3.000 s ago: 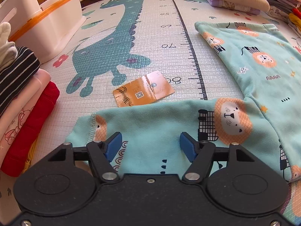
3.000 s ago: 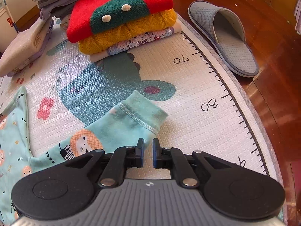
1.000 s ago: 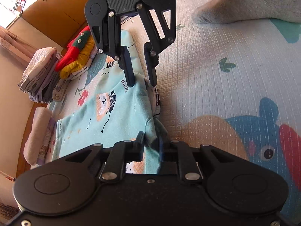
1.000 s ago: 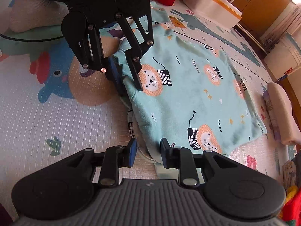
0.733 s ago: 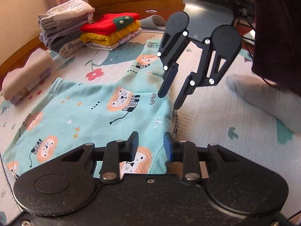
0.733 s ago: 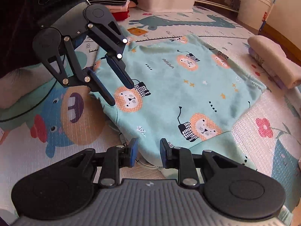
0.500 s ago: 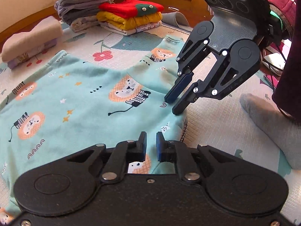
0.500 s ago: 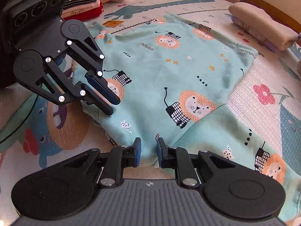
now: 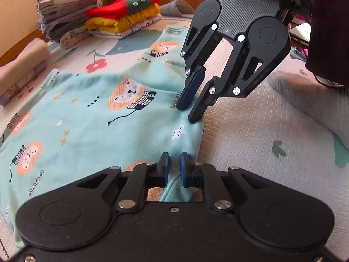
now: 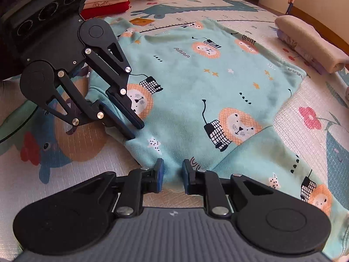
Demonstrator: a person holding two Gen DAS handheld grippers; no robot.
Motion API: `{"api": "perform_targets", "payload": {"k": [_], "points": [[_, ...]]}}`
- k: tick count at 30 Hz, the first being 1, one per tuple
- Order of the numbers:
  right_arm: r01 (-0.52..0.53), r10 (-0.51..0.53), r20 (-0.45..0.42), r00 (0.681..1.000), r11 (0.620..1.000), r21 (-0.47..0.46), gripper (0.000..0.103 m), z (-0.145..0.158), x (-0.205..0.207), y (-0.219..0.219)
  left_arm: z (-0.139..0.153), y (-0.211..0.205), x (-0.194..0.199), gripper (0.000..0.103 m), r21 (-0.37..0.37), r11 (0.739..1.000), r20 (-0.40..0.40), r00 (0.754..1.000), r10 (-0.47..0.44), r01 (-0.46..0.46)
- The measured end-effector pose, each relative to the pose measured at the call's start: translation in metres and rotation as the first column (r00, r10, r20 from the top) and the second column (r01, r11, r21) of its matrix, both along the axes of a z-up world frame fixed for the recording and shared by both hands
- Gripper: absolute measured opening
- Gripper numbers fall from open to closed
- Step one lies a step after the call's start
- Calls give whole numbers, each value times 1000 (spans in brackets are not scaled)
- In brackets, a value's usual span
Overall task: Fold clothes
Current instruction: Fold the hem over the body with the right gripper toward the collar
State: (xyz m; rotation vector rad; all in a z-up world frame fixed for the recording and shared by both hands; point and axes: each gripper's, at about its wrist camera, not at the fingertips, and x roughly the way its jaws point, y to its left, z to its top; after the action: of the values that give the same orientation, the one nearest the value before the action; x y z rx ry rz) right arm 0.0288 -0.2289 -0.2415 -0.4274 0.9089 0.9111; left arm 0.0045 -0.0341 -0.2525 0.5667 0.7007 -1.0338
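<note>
- The folded piles (image 9: 122,15) sit at 11 o'clock in the left wrist view, well apart from your work. This leaves the middle of the mat (image 9: 250,131) free for spreading.
- The shirt (image 9: 91,118) lies flat on the mat and fills the left wrist view from 9 o'clock to the centre. Its body is smooth and its near edge is doubled over into a soft fold. One sleeve (image 10: 283,163) trails out towards 4 o'clock in the right wrist view and is not yet tucked in.
- Your left claw (image 9: 173,168) is at 6 o'clock, low over that doubled edge. Its jaws are narrow with a small gap, and cloth shows through the gap. I judge it to be resting there, not pinching.
- Your right claw (image 9: 187,113) is just past centre towards 1 o'clock, tips down on the same edge. Its jaws are parted a little wider and hold nothing. Both claws sit along one fold line, probably to press the crease flat so that it stays put.
- A socked foot (image 9: 309,100) rests on the mat at 3 o'clock, clear of the cloth.
- The loose sleeve looks like the next part to bring in. The fleece looks thick and springy, so the fold may lift once you move away.
</note>
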Motion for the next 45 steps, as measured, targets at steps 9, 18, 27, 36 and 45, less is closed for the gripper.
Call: {"api": "perform_targets", "payload": {"k": [9,18,27,36,45], "points": [[89,-88,80,993,996,-11,24,27,3,-26,0,2,3,7,-4,1000,-23,1000,17,-17],[-63,86,189,978,990,-123,41,28,26,-38,2,0,10,7,-4,999,-71,996,46,-46],[-79,69,-52,996,968,-237,36,9,29,-60,0,2,10,8,-6,999,-67,997,37,-38],[-127,138,33,990,964,-233,36,2,17,-42,-1,1,13,8,-11,999,-85,995,47,-48],[-140,210,174,962,928,-344,2,-3,-20,-62,-2,2,12,8,-16,999,-76,996,42,-44]]}}
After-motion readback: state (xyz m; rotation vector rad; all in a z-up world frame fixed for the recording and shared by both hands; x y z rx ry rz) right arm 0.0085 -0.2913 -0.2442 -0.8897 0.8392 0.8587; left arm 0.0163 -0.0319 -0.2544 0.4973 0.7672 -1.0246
